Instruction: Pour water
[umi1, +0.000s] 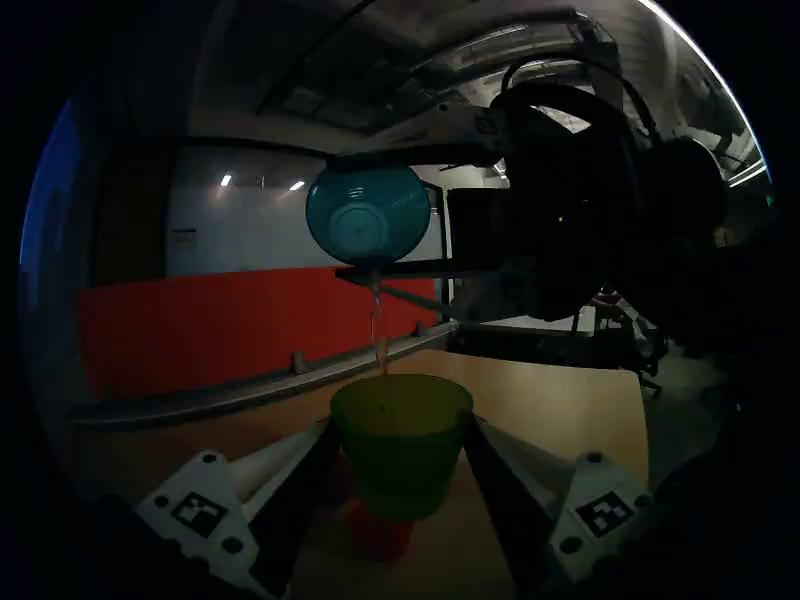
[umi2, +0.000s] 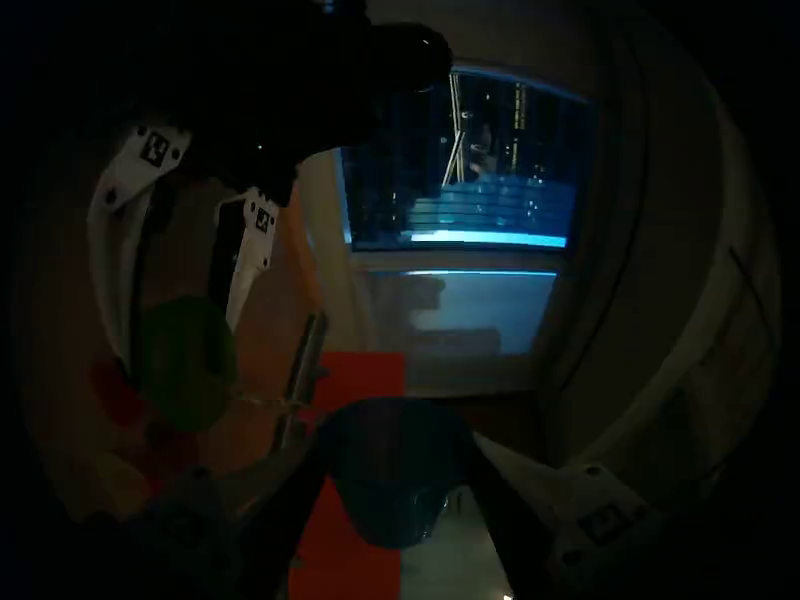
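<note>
- My left tool (umi1: 400, 432) is closed partway, both fingers pressed against the sides of the green cup (umi1: 402, 450), which it holds upright and lifted off the tabletop (umi1: 560, 400).
- Just below the green cup is a red cup (umi1: 380, 535); I cannot tell whether the two touch.
- In the right gripper view, my right tool (umi2: 397, 445) is closed about as far, one finger on each side of the blue cup (umi2: 395, 485), gripping it close in front of the camera.
- A thin stream of water (umi1: 378, 330) runs from the blue cup's lip straight down into the mouth of the green cup.
- In the left gripper view the blue cup hangs above the green one, tipped on its side with its open mouth turned toward the camera, clamped between the right tool's fingers from above and below.
- A dark hand and the tool's body sit behind it to the right.
- The pale wooden tabletop stretches away beyond the cups to a metal rail (umi1: 300, 365) at its far edge.
- Past the rail is a wall with a red band (umi1: 200, 330) low down and a pale panel above.
- Farthest off, small ceiling lights (umi1: 226, 180) glow; the room is dim.
</note>
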